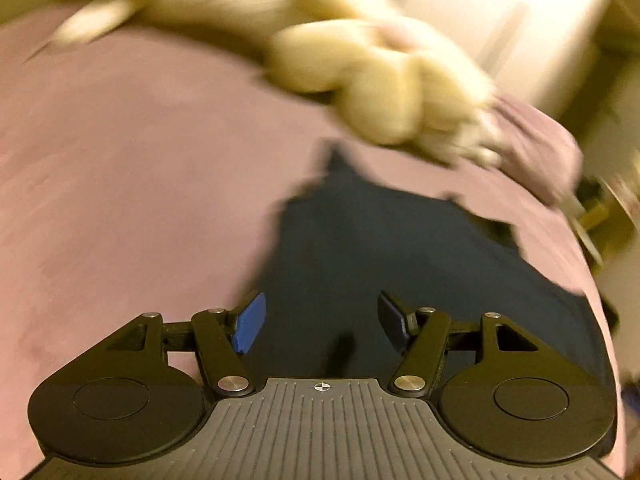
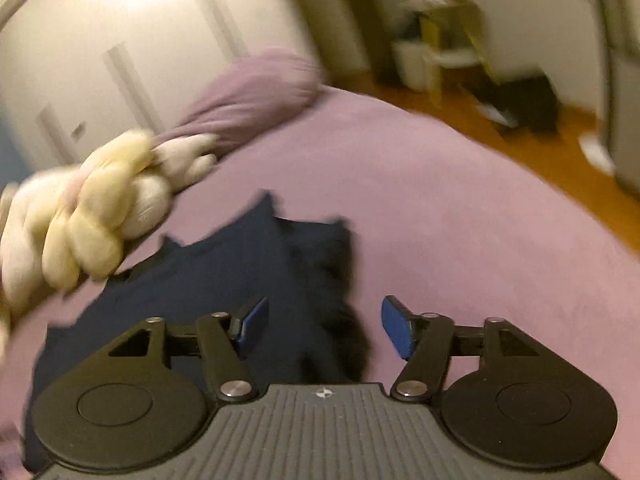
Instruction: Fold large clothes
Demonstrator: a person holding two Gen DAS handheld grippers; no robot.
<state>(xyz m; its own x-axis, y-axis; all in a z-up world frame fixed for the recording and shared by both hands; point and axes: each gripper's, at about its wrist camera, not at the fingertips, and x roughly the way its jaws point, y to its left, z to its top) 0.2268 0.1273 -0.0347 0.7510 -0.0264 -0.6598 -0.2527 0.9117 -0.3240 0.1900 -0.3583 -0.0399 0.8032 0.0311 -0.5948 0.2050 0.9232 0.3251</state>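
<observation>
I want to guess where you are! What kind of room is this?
Most likely a bedroom. A dark navy garment lies on a bed with a pink-purple cover, a cream plush toy lies beside it, and pale wardrobe-like doors stand behind. Both grippers are open above the bed.

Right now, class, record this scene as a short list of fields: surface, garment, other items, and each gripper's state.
surface: pink bedsheet
garment: dark navy garment lying crumpled on the sheet, not yet neatly folded
other items: cream plush toy beside the garment; purple pillow beyond it
left gripper: open, nothing between the pads, above the garment
right gripper: open, empty, over the garment's edge
image quality: motion-blurred
</observation>
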